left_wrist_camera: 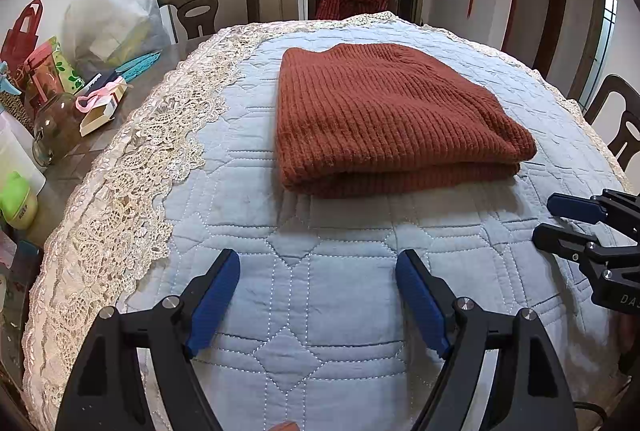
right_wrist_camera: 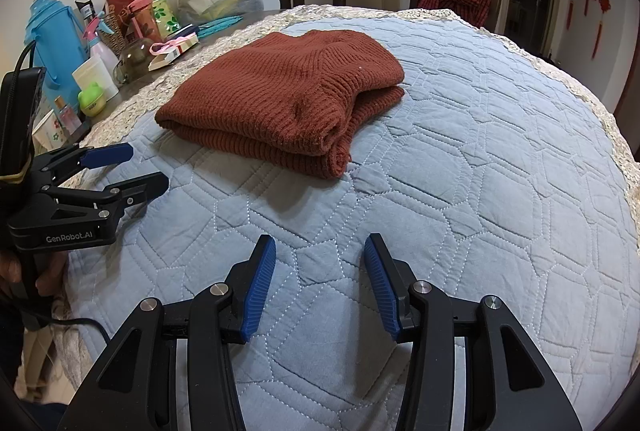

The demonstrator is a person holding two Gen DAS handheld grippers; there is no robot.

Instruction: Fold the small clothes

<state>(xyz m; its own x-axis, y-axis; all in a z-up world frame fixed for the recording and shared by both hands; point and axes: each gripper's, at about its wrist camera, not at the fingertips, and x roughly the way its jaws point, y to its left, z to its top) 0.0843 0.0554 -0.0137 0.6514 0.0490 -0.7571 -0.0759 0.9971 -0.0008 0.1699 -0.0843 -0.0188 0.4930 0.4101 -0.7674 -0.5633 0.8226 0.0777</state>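
Toward the quilted blue table cover's (left_wrist_camera: 328,291) far edge, the rust-brown ribbed knit sweater (left_wrist_camera: 384,119) is lying folded, seemingly finished, while the left gripper (left_wrist_camera: 318,297) and right gripper (right_wrist_camera: 320,281) are hovering empty, jaws apart.

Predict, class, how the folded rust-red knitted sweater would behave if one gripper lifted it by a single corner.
The sweater looks like soft ribbed knit, so it would probably droop. Its stacked layers seem loose, so the fold would likely open.

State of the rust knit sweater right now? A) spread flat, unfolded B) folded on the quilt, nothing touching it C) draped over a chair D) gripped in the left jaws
B: the rust knit sweater lies as a layered folded stack on the blue quilt, while the left gripper and right gripper sit short of it, jaws open and empty.
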